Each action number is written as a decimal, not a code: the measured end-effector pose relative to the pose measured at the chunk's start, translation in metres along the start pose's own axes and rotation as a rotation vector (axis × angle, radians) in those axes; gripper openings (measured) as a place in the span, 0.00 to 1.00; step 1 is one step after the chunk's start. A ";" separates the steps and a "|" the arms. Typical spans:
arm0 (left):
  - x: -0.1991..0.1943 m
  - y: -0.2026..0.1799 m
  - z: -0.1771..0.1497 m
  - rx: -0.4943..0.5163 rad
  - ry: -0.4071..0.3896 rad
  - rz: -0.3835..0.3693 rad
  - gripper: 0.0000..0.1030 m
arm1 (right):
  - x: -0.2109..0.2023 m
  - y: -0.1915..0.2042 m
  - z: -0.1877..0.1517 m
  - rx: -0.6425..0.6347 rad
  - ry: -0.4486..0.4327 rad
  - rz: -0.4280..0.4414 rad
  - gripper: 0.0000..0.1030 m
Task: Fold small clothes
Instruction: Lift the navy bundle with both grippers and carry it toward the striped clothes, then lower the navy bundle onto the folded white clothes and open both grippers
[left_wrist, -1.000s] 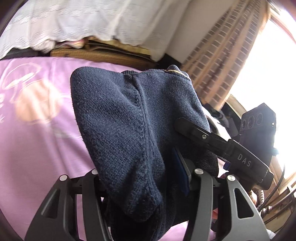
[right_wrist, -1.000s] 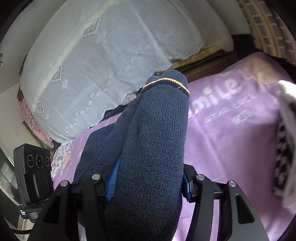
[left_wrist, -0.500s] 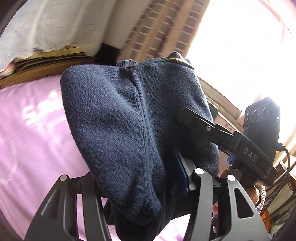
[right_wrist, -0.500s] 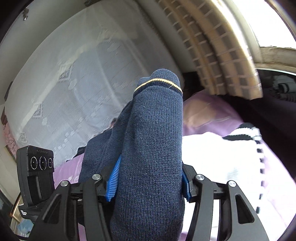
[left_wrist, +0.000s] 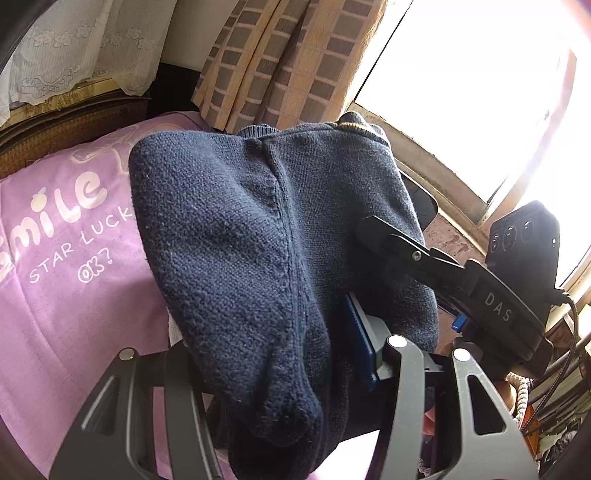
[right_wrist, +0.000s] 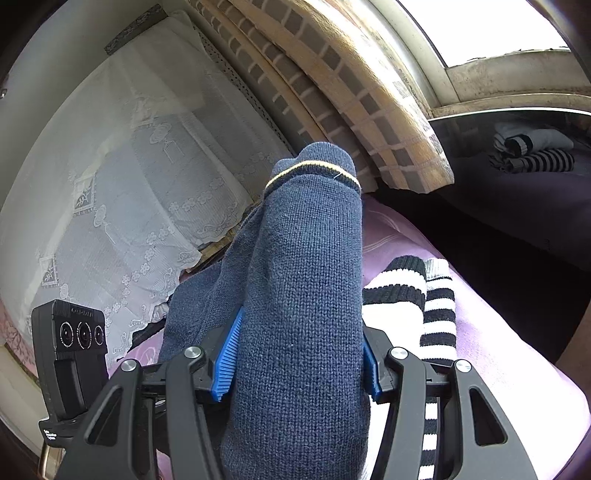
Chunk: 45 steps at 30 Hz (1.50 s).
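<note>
A folded navy knitted garment (left_wrist: 240, 251) with a thin yellow stripe at its cuff (right_wrist: 312, 171) hangs in the air between both grippers. My left gripper (left_wrist: 280, 350) is shut on one thick end of it; the cloth bulges over the jaws and hides the left finger. My right gripper (right_wrist: 295, 365) is shut on the other end, with blue ribbed pads (right_wrist: 227, 363) pressing both sides of the roll. In the left wrist view the right gripper's black body (left_wrist: 480, 291) sits close at the right, touching the cloth.
A purple blanket (left_wrist: 62, 258) printed "smile STAR LUCK" covers the bed below. Black-and-white striped clothes (right_wrist: 417, 295) lie on the purple blanket under the right gripper. A checked curtain (right_wrist: 354, 96), a lace cover (right_wrist: 122, 192) and a bright window (left_wrist: 472, 85) stand behind.
Both grippers have swung sideways together with the navy garment held between them, toward the window and curtain. The striped clothes came under the right gripper. The grip looks unchanged.
</note>
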<state>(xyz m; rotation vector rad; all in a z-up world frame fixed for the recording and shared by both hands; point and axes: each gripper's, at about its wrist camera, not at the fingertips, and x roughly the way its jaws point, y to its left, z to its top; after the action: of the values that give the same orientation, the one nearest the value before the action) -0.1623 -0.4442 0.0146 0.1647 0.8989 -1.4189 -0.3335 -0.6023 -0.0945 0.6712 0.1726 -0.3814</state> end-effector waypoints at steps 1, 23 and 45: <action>0.003 0.002 0.000 -0.003 0.002 0.000 0.50 | 0.001 -0.001 -0.001 0.004 0.003 0.001 0.53; 0.047 -0.005 -0.026 0.170 -0.087 0.411 0.87 | 0.049 -0.072 -0.033 0.118 0.054 -0.001 0.81; 0.050 -0.011 -0.038 0.203 -0.128 0.452 0.87 | 0.052 -0.074 -0.038 0.116 0.035 -0.001 0.85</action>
<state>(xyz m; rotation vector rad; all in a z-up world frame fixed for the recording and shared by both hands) -0.1941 -0.4625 -0.0370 0.3996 0.5653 -1.0798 -0.3168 -0.6456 -0.1805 0.7921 0.1851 -0.3824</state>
